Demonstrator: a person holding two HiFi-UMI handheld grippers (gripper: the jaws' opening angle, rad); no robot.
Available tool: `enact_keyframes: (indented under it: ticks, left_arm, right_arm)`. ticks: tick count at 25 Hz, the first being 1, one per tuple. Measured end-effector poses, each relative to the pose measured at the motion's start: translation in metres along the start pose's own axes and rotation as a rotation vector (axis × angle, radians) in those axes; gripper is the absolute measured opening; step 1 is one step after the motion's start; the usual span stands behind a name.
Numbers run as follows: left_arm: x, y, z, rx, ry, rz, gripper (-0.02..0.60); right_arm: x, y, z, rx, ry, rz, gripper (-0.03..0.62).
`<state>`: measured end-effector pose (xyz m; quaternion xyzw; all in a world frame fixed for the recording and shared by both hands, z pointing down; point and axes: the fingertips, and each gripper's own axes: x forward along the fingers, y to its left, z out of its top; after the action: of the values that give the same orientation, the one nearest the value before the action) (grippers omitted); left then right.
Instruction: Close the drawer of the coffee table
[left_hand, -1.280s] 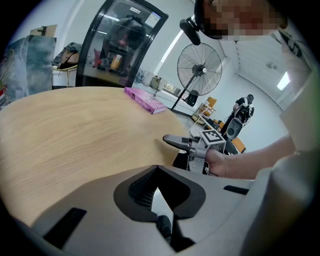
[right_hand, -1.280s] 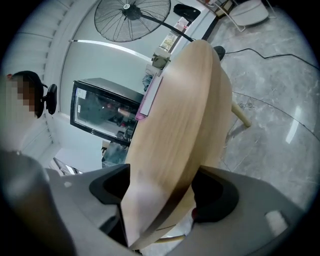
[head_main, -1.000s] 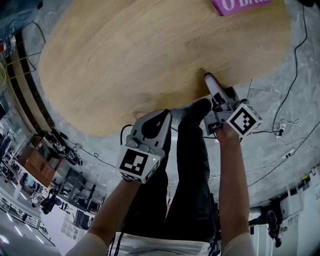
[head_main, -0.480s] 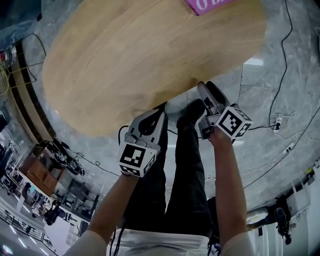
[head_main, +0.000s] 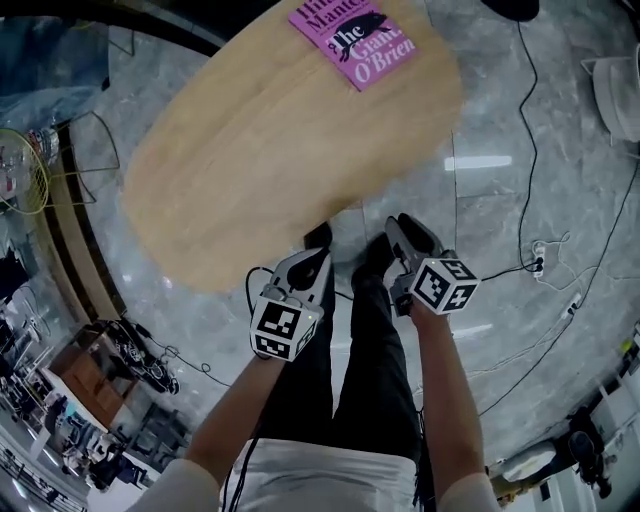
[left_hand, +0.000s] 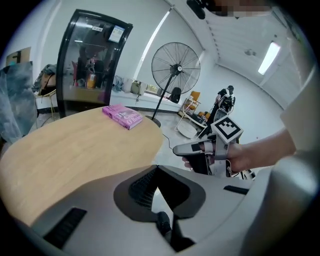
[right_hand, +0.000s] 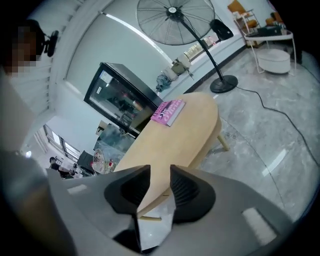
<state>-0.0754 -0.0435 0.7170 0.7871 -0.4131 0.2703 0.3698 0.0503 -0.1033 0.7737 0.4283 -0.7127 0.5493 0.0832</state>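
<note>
Worktop (head_main: 270, 140): ahead of both tools, touching neither.
Book (head_main: 353, 40): pink, lying on its far end.
Left tool (head_main: 316, 258): clenched, empty.
Right tool (head_main: 404, 228): jaws just been closing, narrow gap left, nothing between.

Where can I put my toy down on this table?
Almost all of the coffee table top is bare wood, from the pink book at the far end back to the near rim. Only the far end, where the book lies, is taken.
</note>
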Motion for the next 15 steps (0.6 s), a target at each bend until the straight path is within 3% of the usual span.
enact_keyframes:
  ticks: [5,15]
  left_arm:
    - [-0.030,-0.020,0.040,0.048,-0.006,-0.035,0.005]
    - [-0.117,-0.083,0.135,0.157,-0.077,-0.071,0.005]
  right_arm:
    - [-0.046,0.046,0.031,-0.159,-0.017,-0.013,0.109]
    - [-0.145,0.129,0.084,-0.335,-0.077,-0.085,0.055]
